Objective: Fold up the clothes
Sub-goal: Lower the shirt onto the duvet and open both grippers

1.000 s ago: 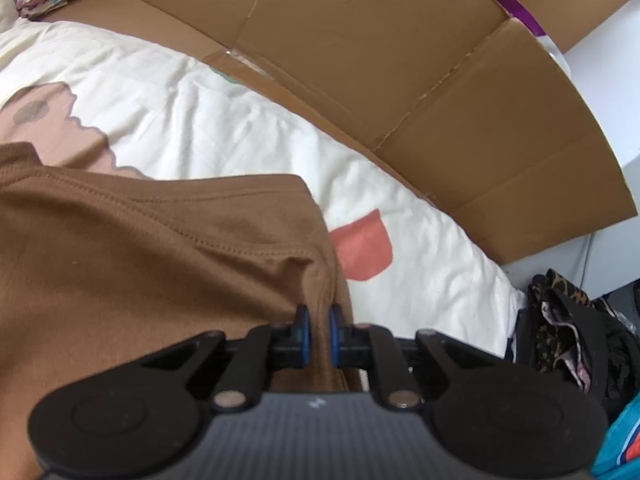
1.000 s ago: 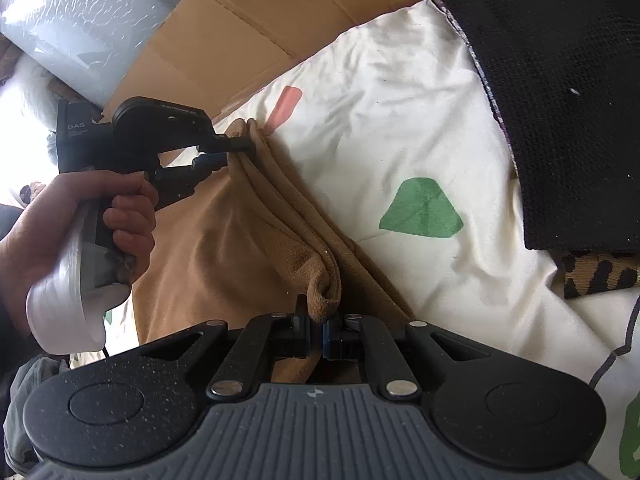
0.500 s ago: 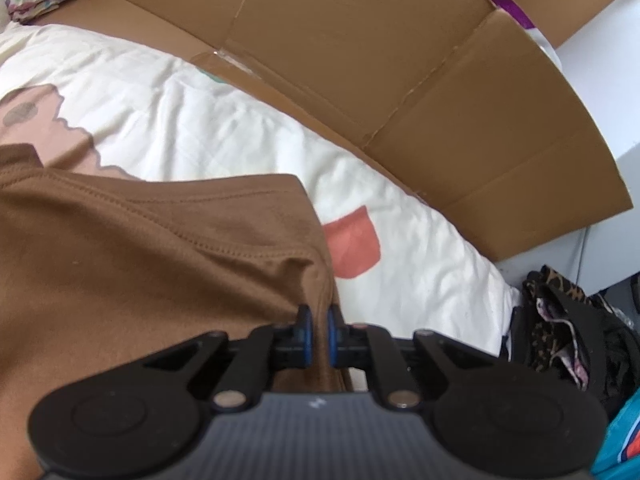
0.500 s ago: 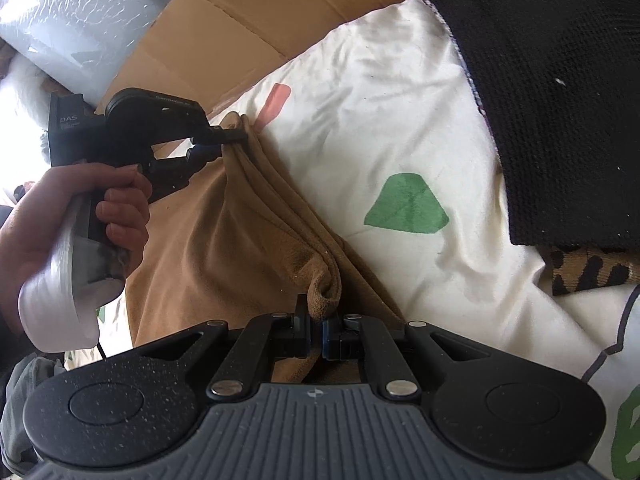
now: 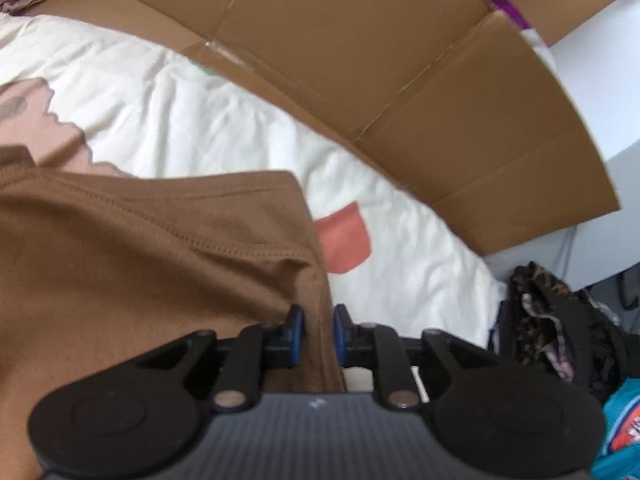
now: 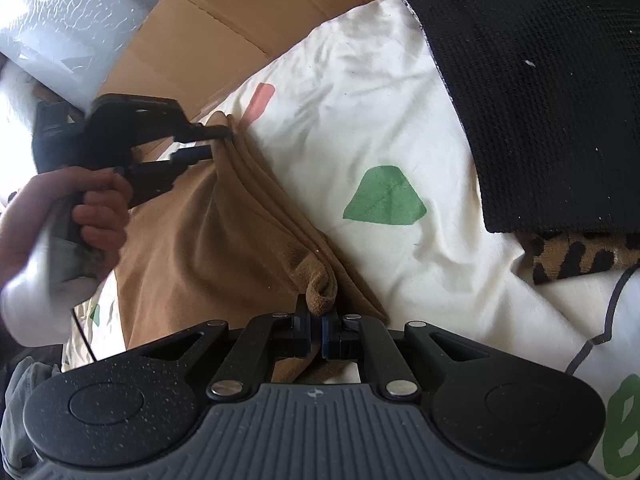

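Your right tool (image 6: 316,334) is clenched on the brown shirt's (image 5: 140,272) bunched corner; your left tool (image 5: 317,330), fingers parted around its edge, has released, over the patterned bedsheet (image 6: 360,92).

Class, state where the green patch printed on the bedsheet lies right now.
In the right wrist view, the green patch sits right of centre, between the brown garment and the black knit fabric.

Bedroom: printed duvet (image 6: 380,128), strewn clothes (image 5: 560,328)
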Demonstrator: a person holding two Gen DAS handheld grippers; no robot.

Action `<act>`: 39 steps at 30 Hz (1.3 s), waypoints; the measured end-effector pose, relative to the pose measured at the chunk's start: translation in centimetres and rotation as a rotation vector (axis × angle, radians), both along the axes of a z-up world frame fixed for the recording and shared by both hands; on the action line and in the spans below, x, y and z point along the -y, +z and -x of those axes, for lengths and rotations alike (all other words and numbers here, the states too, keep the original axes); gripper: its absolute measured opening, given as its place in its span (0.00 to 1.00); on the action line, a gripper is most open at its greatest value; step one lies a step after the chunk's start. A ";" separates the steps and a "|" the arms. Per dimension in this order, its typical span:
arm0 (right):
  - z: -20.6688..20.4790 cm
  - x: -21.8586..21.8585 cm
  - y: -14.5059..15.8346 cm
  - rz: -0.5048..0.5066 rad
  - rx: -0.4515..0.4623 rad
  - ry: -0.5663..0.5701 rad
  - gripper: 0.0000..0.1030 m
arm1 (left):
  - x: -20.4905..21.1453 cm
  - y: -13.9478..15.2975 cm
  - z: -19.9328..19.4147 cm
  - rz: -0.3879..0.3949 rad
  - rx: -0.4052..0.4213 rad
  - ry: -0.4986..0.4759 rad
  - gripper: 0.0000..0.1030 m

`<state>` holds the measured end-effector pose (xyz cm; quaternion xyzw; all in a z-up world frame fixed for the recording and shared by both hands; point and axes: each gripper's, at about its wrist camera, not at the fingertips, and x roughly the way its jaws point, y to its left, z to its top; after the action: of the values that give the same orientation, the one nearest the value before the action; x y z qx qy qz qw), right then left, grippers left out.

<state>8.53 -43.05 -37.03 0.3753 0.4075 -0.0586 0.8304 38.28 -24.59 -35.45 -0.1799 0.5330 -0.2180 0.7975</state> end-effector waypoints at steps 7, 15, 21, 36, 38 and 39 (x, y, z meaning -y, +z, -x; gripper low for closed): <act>0.6 0.5 -0.1 -0.017 0.004 -0.024 0.03 | -0.7 1.2 0.7 -0.088 0.050 -0.076 0.14; 0.6 0.9 -0.1 -0.021 0.004 -0.029 0.01 | 0.3 -1.2 0.6 -0.105 0.029 -0.127 0.07; 0.7 1.2 -0.2 -0.029 -0.008 -0.030 0.01 | 1.8 -2.3 0.3 -0.116 0.035 -0.131 0.00; 2.8 2.2 2.6 0.026 -0.025 -0.022 0.06 | 1.1 0.3 0.6 -0.106 0.052 -0.240 0.01; 2.9 2.4 3.3 0.056 -0.004 -0.016 0.07 | 1.4 0.4 1.2 -0.115 0.060 -0.275 0.01; 2.8 2.4 3.6 0.071 0.003 -0.013 0.08 | 1.7 0.3 1.6 -0.120 0.063 -0.292 0.01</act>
<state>5.72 -45.46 -33.38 0.3485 0.4014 -0.0776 0.8435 36.67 -26.27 -35.18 -0.0454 0.5401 -0.3048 0.7831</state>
